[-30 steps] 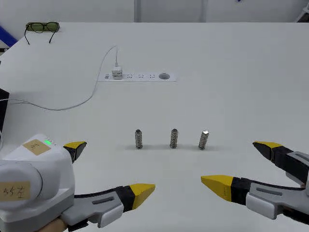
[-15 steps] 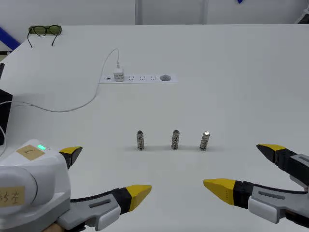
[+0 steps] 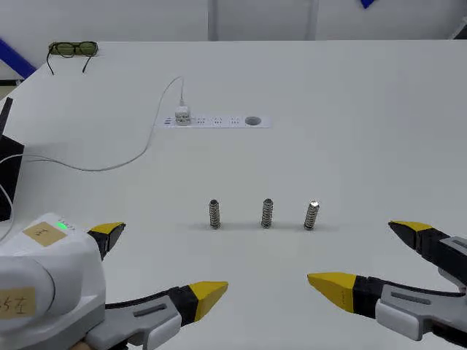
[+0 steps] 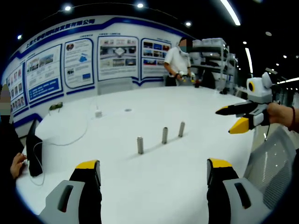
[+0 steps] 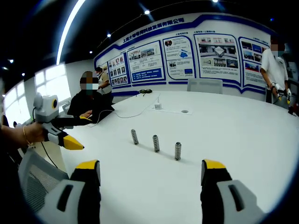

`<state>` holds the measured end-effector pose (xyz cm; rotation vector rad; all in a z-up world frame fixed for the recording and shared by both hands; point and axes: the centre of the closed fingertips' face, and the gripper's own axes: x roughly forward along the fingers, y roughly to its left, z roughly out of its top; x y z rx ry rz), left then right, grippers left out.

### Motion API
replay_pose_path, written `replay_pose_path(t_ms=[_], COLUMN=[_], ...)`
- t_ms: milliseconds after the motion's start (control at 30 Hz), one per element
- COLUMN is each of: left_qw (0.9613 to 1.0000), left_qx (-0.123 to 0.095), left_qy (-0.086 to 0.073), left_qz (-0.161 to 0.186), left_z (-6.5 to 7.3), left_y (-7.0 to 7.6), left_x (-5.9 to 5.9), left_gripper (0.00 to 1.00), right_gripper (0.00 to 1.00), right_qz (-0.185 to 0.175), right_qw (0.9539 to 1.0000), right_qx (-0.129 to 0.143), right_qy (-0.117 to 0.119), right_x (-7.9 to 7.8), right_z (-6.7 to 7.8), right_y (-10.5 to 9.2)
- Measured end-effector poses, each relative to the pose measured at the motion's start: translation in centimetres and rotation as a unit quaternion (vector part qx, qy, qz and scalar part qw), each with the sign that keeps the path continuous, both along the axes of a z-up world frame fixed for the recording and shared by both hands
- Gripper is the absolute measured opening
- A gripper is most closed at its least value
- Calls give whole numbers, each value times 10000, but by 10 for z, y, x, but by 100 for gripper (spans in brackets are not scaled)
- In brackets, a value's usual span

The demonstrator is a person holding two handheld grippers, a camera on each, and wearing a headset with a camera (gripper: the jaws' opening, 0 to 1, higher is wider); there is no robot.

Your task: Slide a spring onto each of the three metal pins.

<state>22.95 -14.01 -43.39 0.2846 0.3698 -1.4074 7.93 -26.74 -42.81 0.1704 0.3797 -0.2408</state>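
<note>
Three upright metal pins stand in a row mid-table: the left pin (image 3: 214, 214), the middle pin (image 3: 267, 213) and the right pin (image 3: 311, 216). A coiled spring shows around each, and the right one has a shiny tip on top. The same row appears in the left gripper view (image 4: 164, 135) and the right gripper view (image 5: 156, 143). My left gripper (image 3: 159, 262) (image 4: 153, 164) hangs open near the table's front left, well short of the pins. My right gripper (image 3: 361, 254) (image 5: 150, 164) is open at the front right, also apart from them. Both hold nothing.
A white power strip (image 3: 215, 120) with a plugged charger and trailing cable lies behind the pins. Glasses (image 3: 71, 49) rest at the far left corner. A dark device (image 3: 7, 168) sits at the left edge. A person (image 4: 177, 60) stands beyond the table; another (image 5: 88, 100) sits at it.
The head camera has tilted, shifting the whole picture down a little. Both grippers stay open and nearly still; the left has drawn slightly toward me. The pins have not moved.
</note>
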Motion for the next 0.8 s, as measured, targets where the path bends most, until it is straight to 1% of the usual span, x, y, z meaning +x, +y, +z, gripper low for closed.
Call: replay_pose_path(t_ms=[100,200,300,400,533,800], left_qw=[10000,10000,10000,10000,10000,9999], left_qx=[6,38,37,61,80,116], left_qy=[4,-32,-8,-26,-9,-41], left_qz=[-4,-10,-27,-37,-47,-56], left_z=[0,-1,-1,-2,-2,-2], left_y=[0,0,0,0,0,1], left_x=[0,0,0,-1,-1,-1], left_gripper=[96,97,97,97,97,97], right_gripper=[90,90,90,90,90,89], right_qz=[-15,-20,-10,-10,-4,15], right_qw=[10000,10000,10000,10000,10000,10000], right_qx=[4,7,1,-2,-3,11], right_qy=[15,17,23,31,28,40], right_x=[0,0,-1,-1,-2,-3], right_z=[-1,-1,-1,-1,-1,-2], right_y=[-1,-2,-2,-2,-2,-2])
